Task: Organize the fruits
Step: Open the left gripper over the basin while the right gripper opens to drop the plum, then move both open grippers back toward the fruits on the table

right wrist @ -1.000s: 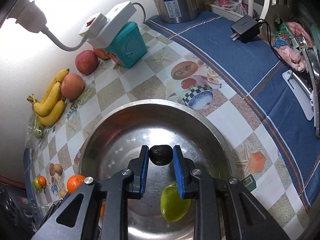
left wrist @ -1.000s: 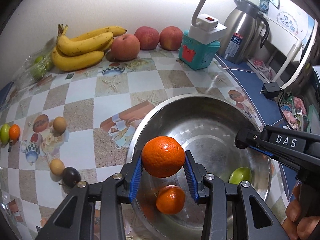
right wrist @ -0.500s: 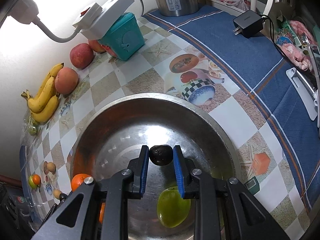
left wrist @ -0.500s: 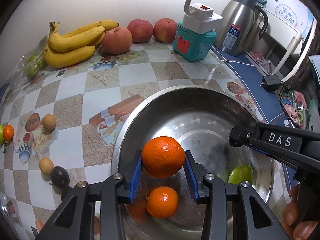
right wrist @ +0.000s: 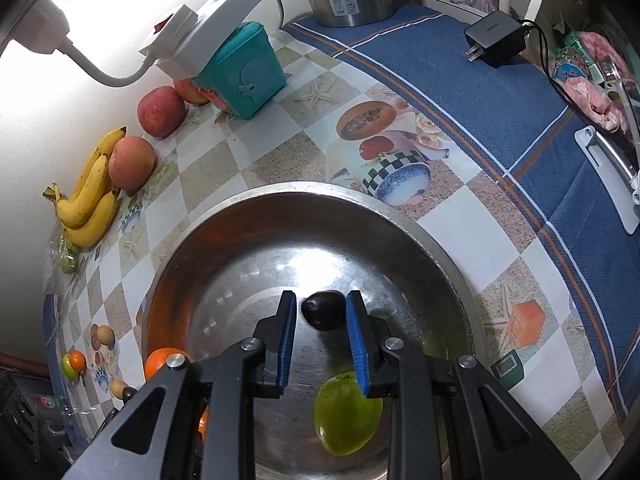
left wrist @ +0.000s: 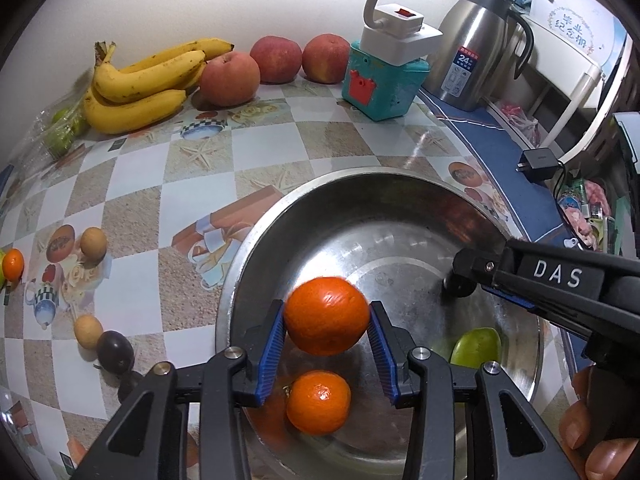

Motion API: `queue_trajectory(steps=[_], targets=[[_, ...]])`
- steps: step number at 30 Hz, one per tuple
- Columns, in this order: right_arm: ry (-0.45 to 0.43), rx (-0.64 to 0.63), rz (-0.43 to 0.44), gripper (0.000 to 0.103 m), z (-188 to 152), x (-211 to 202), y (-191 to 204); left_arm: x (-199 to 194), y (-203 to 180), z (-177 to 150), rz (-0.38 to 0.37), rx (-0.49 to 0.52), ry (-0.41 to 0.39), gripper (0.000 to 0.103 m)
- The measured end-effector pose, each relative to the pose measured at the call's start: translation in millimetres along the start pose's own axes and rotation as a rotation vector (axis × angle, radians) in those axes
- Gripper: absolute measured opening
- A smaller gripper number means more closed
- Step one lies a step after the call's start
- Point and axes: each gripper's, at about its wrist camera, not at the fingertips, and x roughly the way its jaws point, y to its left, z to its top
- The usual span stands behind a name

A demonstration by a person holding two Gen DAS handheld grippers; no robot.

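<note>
My left gripper (left wrist: 326, 346) has just spread its pads; the orange (left wrist: 326, 315) sits loosely between them, a gap on each side, above the steel bowl (left wrist: 360, 184). A second orange (left wrist: 319, 402) and a green fruit (left wrist: 476, 347) lie in the bowl. My right gripper (right wrist: 322, 338) is open over the bowl (right wrist: 304, 192); a dark passion fruit (right wrist: 323, 311) is between its pads with gaps on both sides. The green fruit (right wrist: 348, 418) lies below it.
Bananas (left wrist: 140, 88) and three apples (left wrist: 230, 78) line the back wall. A teal box (left wrist: 384, 86), a steel thermos (left wrist: 476, 60) and a charger (left wrist: 538, 164) stand to the right. Small fruits (left wrist: 92, 242) and a dark passion fruit (left wrist: 114, 352) lie on the left.
Both grippers opened over the bowl: the left pads parted from the orange, the right pads from the dark passion fruit. Both moved further over the bowl.
</note>
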Motion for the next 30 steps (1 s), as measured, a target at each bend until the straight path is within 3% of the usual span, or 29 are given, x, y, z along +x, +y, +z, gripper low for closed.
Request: queue_trajectory(steps=[4,15,30], targets=[[-0.011,-0.001,0.001,0.033,0.8,-3.1,0.8,-5.8,-2.2,1.6,-0.006,0.011,-0.017,0.059],[-0.049,-0.026,0.029,0.033,2.6,-23.7,12.1,-36.5,9.8,13.7,0.004,-0.009,-0.068,0.06],[-0.046,-0.095,0.014,0.033,-5.7,-38.1,30.5,-62.1,84.0,12.8,0.112,-0.195,-0.044,0.062]])
